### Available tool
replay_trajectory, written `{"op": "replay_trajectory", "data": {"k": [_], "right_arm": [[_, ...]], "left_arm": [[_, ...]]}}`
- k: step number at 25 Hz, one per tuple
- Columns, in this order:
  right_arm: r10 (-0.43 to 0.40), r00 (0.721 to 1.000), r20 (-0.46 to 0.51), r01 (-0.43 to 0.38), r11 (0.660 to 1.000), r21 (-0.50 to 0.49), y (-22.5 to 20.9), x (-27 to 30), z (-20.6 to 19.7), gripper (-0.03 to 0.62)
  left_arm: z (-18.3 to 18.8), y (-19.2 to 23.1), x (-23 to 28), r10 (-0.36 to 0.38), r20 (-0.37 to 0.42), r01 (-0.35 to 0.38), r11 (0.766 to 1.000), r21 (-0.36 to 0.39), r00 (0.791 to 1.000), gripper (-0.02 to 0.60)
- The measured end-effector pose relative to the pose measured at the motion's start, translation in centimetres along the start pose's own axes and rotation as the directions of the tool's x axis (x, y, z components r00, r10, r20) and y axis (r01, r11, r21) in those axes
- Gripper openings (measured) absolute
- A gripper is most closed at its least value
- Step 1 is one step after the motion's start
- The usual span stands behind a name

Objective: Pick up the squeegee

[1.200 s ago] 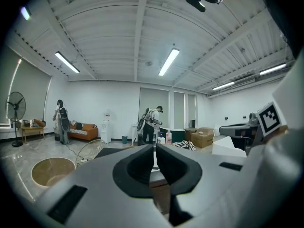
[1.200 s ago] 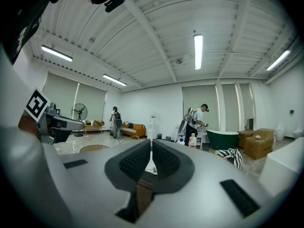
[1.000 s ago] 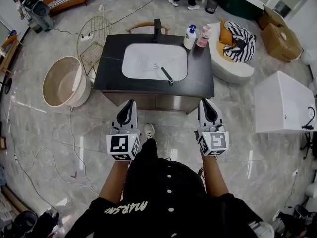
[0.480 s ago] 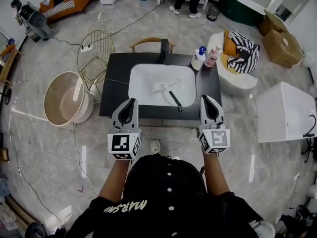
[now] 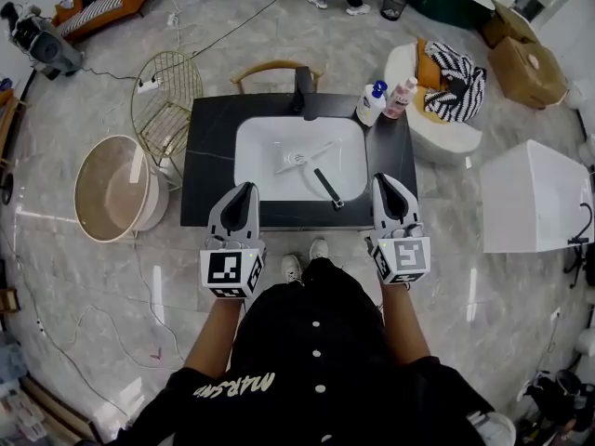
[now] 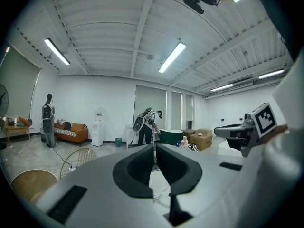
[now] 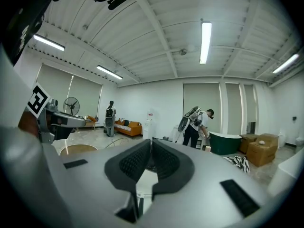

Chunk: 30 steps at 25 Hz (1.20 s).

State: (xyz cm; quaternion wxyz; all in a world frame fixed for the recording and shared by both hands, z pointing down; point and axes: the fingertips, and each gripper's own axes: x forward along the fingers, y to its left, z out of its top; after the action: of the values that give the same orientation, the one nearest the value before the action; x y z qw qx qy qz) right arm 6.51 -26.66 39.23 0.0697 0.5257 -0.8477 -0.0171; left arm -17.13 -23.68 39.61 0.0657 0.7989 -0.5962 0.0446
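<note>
I've got left gripper (image 5: 244, 193) and right gripper (image 5: 391, 186) both closed, empty — hovering at the vanity's near edge; squeegee (image 5: 327, 188) lies in the sink (image 5: 258, 156).

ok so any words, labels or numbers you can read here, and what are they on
"MARS": white print on the person's black top, upside down here; later letters unclear.
labels on the white pump bottle and pink bottle on the dark counter: too small to read.
cubes on the left claw and right claw: square patterns only, no words.
</note>
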Motion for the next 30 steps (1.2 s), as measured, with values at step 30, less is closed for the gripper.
{"op": "replay_trajectory", "data": {"k": [30], "right_arm": [[0.387,0.786,-0.482,-0.365,0.920,0.143,1.5,15.2,-20.3,0.074]], "left_arm": [[-8.4,-3.1,7.3,0.008,-0.242,-0.027,0.997,-0.075,0.970,0.022]]}}
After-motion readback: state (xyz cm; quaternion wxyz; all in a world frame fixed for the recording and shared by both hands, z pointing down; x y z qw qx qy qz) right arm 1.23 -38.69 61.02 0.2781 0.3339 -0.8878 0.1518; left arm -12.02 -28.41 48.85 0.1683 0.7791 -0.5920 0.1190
